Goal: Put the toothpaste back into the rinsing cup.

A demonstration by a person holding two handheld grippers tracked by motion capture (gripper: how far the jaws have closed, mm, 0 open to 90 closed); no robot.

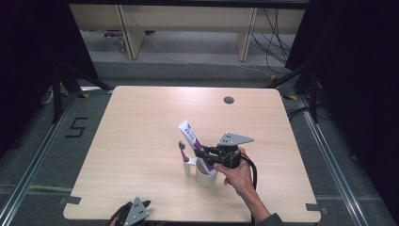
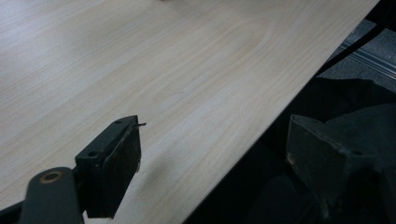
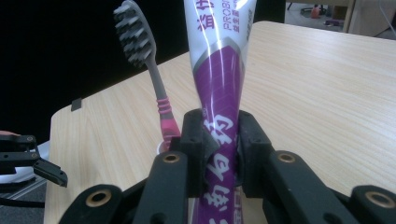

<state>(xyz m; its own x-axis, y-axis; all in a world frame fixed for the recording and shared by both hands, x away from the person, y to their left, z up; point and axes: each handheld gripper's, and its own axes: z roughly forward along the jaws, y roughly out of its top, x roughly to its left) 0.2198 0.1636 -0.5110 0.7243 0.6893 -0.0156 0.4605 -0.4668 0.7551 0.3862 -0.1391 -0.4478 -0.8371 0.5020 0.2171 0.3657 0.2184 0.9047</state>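
A white and purple toothpaste tube [image 1: 190,134] [image 3: 219,70] stands tilted in a white mug [image 1: 205,175] near the table's front middle. My right gripper [image 1: 203,154] [image 3: 221,140] is shut on the tube's lower part, just above the mug. A pink and grey toothbrush [image 1: 183,152] [image 3: 152,77] stands upright in the mug beside the tube, bristles up. My left gripper [image 1: 133,212] [image 2: 210,158] hovers at the table's front edge, open, with nothing between its fingers.
The light wooden table [image 1: 141,127] has a round cable hole [image 1: 228,100] near its far edge. Dark floor with cables and wooden furniture legs lie beyond the table. The left gripper also appears far left in the right gripper view [image 3: 32,161].
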